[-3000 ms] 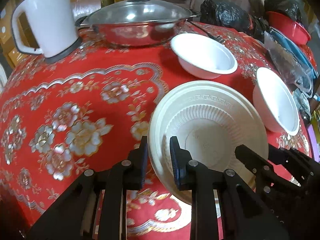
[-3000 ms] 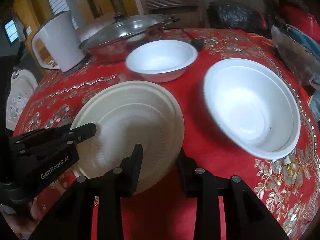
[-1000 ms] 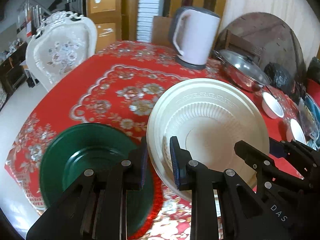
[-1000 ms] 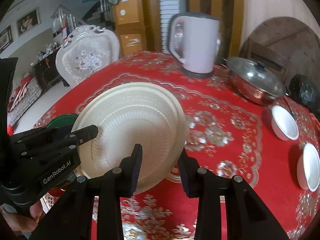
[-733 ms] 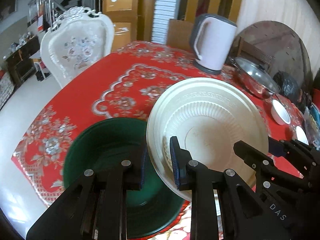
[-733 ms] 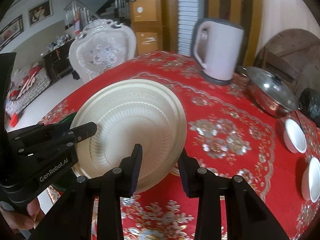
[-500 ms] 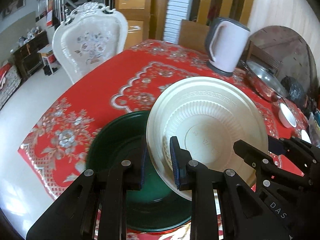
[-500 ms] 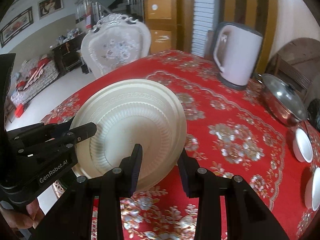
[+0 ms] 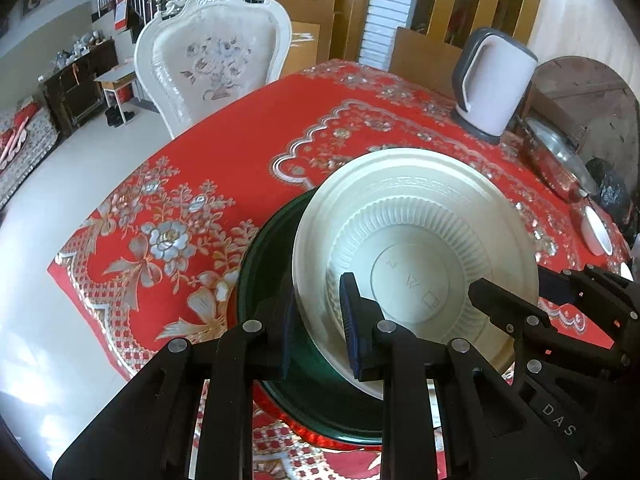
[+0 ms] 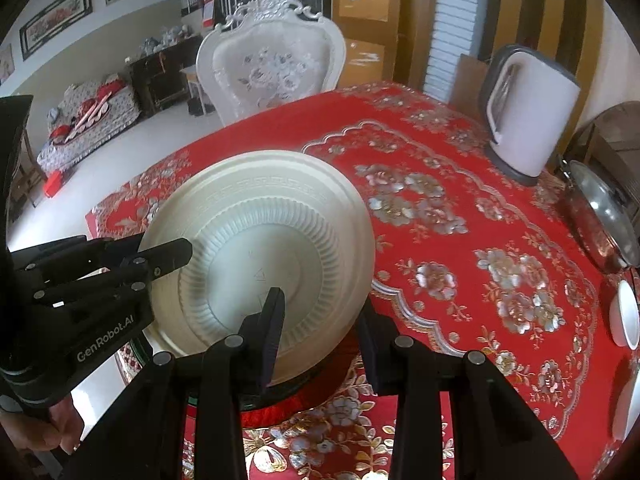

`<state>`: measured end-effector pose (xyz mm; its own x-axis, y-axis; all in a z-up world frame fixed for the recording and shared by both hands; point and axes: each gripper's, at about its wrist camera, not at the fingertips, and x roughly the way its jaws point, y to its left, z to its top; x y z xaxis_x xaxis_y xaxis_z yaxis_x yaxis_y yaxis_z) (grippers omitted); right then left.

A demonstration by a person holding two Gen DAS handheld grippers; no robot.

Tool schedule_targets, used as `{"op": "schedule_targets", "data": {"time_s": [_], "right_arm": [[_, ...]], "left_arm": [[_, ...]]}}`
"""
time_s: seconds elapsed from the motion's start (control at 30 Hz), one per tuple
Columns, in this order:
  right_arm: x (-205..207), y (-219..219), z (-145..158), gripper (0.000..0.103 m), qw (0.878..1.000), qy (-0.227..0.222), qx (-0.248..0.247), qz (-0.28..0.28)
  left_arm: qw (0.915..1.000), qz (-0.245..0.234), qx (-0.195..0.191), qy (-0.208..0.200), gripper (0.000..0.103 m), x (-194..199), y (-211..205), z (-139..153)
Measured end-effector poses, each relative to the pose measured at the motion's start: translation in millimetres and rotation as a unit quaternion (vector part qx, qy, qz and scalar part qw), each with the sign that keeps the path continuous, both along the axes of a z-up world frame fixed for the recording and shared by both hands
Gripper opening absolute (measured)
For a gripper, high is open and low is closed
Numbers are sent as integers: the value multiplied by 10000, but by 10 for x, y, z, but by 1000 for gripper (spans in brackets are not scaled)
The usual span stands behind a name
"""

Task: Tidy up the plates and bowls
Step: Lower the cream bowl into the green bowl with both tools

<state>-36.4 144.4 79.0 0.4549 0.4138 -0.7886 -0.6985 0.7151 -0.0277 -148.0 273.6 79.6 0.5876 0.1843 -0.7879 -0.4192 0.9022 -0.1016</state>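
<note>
Fingers (image 9: 352, 312) of both grippers clamp opposite rims of the cream plate (image 9: 416, 248), keeping it level above the green plate (image 9: 272, 264) for stacking on the desk (image 9: 192, 184).

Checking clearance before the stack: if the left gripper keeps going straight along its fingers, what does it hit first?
The left gripper already clamps the cream plate's near rim, so the plate leads. Pushed straight on, it would probably meet the green plate lying on the red tablecloth beneath; how far apart they are is unclear.
</note>
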Motion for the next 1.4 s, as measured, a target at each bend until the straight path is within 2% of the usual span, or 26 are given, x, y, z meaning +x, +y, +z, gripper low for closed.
{"op": "schedule_targets", "data": {"time_s": [0.23, 0.57, 0.9, 1.2, 1.4], "right_arm": [[-34, 104, -104, 38, 9998, 92, -155, 86], [-99, 129, -97, 40, 9995, 85, -231, 178], [-145, 164, -126, 46, 9990, 165, -259, 311], [-195, 135, -99, 47, 9989, 159, -287, 348], [-204, 80, -38, 50, 9992, 34, -312, 249]], "left_arm": [[9999, -9, -39, 144, 21, -9, 37, -130], [9999, -28, 85, 113, 21, -109, 39, -70], [9997, -71, 166, 156, 21, -130, 23, -112], [9996, -49, 223, 163, 21, -126, 15, -104], [9999, -15, 28, 130, 26, -119, 44, -94]]}}
